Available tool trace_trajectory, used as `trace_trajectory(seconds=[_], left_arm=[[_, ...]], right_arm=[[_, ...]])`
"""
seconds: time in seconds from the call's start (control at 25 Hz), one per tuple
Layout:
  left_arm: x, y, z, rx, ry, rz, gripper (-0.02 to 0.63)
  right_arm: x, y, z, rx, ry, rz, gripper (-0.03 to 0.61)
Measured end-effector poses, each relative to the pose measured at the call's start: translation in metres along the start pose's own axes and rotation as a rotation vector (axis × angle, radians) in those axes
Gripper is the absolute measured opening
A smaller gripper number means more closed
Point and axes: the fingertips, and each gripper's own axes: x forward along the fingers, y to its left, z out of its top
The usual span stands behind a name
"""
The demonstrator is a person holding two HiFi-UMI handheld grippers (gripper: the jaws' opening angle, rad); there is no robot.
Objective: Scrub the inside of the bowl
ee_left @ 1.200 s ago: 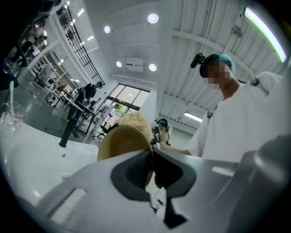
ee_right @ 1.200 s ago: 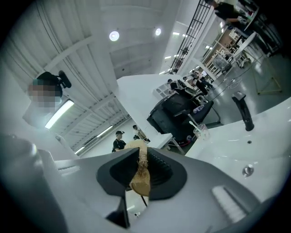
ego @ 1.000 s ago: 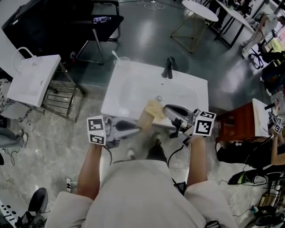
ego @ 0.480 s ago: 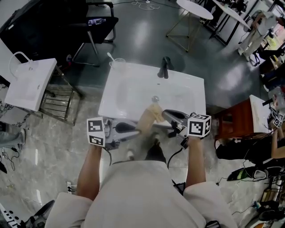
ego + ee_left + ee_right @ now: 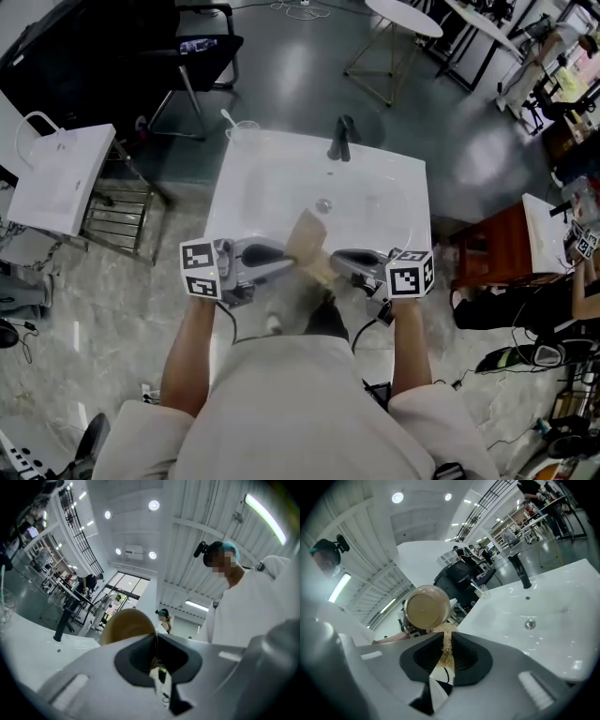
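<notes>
above a white ceramic sink (image 5: 262,192), the left gripper (image 5: 156,643) pinches a round tan bowl (image 5: 425,606) by its rim while the right gripper (image 5: 337,257) clamps a straw-coloured fibre scrubber (image 5: 446,630).

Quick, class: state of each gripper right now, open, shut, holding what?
Left gripper: shut on the bowl rim.
Right gripper: shut on a fibrous scrubbing pad.
</notes>
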Motion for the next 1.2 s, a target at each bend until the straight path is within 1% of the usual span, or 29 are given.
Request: trace_trajectory(seconds=[0.08, 0.16, 0.2, 0.28, 0.36, 0.52, 0.76, 0.88, 0.96, 1.04, 1.12, 1.2], left_arm=[[-0.004, 0.01, 0.002, 0.018, 0.011, 0.053, 0.014], [-0.01, 0.02, -0.002, 0.035, 0.052, 0.102, 0.014], [-0.013, 0.023, -0.004, 0.042, 0.068, 0.122, 0.014], [-0.018, 0.029, -0.007, 0.051, 0.089, 0.158, 0.014], [-0.021, 0.031, -0.01, 0.056, 0.101, 0.178, 0.014], [-0.022, 0.025, -0.011, 0.052, 0.085, 0.169, 0.014], [-0.029, 0.013, -0.007, 0.045, 0.071, 0.135, 0.014], [-0.031, 0.007, -0.001, 0.043, 0.046, 0.113, 0.014], [-0.031, 0.006, 0.002, 0.045, 0.028, 0.108, 0.015], [-0.031, 0.005, 0.005, 0.047, 0.012, 0.107, 0.015], [-0.033, 0.004, 0.007, 0.052, -0.002, 0.111, 0.015], [-0.035, 0.005, 0.01, 0.057, -0.012, 0.117, 0.015]], right_arm=[[0.0, 0.018, -0.004, -0.013, 0.006, 0.065, 0.055], [-0.005, 0.033, -0.001, -0.024, -0.02, 0.122, 0.057], [-0.008, 0.038, 0.003, -0.028, -0.043, 0.137, 0.055], [-0.016, 0.044, 0.015, -0.042, -0.089, 0.136, 0.057], [-0.023, 0.044, 0.027, -0.059, -0.126, 0.113, 0.055], [-0.026, 0.043, 0.042, -0.077, -0.164, 0.074, 0.055], [-0.024, 0.046, 0.053, -0.064, -0.211, 0.097, 0.055], [-0.024, 0.043, 0.062, -0.041, -0.252, 0.104, 0.055], [-0.022, 0.037, 0.066, -0.025, -0.269, 0.092, 0.055], [-0.018, 0.03, 0.063, -0.027, -0.255, 0.056, 0.055], [-0.013, 0.026, 0.056, -0.043, -0.216, 0.02, 0.055], [-0.008, 0.027, 0.049, -0.058, -0.178, 0.01, 0.055]])
